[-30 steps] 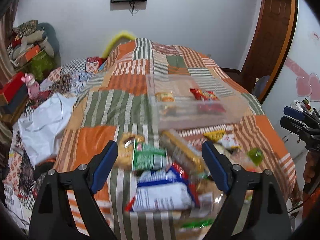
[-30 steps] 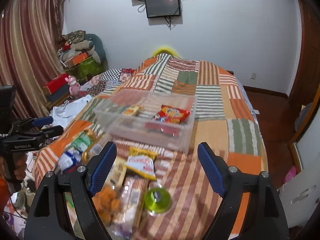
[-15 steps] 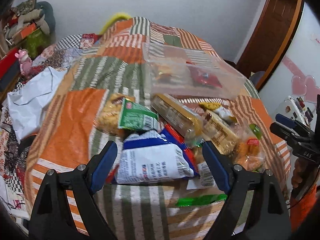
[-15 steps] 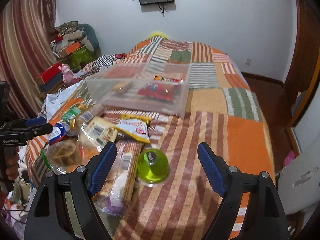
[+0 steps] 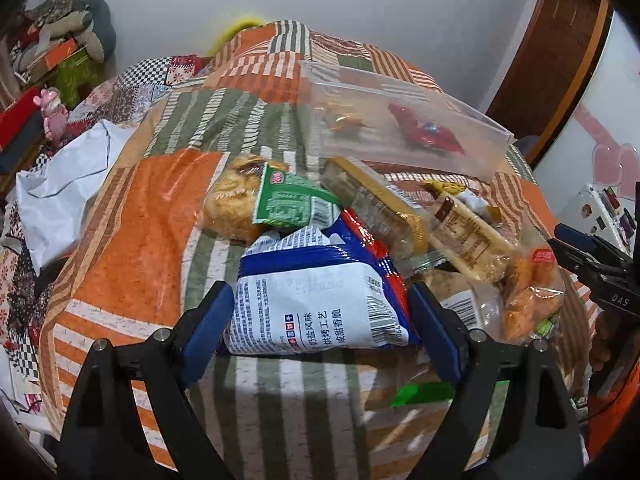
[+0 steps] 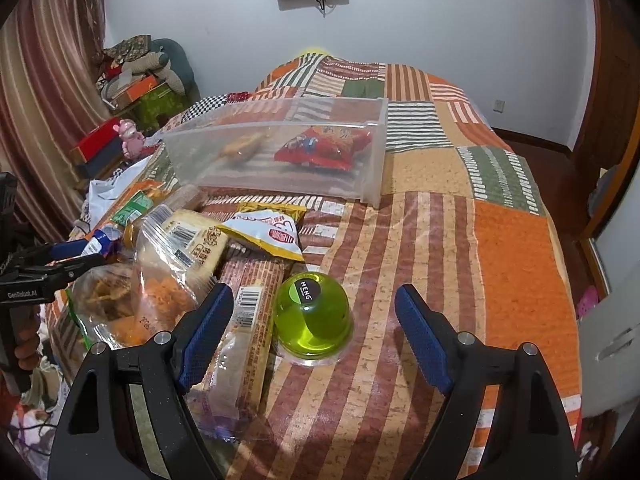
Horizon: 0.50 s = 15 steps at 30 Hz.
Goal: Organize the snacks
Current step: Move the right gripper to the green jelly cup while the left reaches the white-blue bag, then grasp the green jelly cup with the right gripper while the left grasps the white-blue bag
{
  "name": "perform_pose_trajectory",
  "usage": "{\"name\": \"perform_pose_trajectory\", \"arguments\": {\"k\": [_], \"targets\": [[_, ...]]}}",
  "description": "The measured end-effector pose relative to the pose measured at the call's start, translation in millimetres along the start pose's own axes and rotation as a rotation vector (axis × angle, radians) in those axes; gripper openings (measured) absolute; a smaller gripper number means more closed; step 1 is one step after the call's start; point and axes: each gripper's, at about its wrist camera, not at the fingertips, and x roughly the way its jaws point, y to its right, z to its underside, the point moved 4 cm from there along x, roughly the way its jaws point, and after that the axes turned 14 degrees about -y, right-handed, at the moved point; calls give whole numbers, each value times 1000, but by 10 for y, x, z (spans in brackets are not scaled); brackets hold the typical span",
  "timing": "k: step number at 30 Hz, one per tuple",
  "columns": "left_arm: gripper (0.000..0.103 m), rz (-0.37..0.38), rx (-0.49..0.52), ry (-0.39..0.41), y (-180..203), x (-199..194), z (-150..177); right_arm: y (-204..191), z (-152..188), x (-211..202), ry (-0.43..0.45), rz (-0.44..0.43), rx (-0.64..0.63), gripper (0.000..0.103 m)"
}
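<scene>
The left gripper point(image 5: 320, 322) has its jaws wide, the blue-and-white snack bag point(image 5: 320, 300) lying right between the 2 pads, its long axis across the gap; the right gripper point(image 6: 312, 322), jaws equally wide and holding nothing, has the green jelly cup point(image 6: 313, 316) between them, nearer its left pad; the clear bin point(image 6: 280, 152) sits well ahead.

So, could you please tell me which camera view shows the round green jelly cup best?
The right wrist view: the round green jelly cup sits whole and unobstructed on the striped patchwork bedspread, near the open right claw. In the left wrist view I cannot make it out among the snack packets.
</scene>
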Motion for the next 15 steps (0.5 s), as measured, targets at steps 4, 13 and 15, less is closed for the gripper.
{"name": "perform_pose_trajectory", "arguments": {"k": [4,13,15], "targets": [[92,2,2,6,-35,-14,1,18,-4,21,-9,-14,6,80],[103,53,-81,-51,-144,285,-126,39,-1,105,-34,-28,10,73],[103,46,-75,-41,-129,303,-141,32,-1,116,-36,-31,8,71]]}}
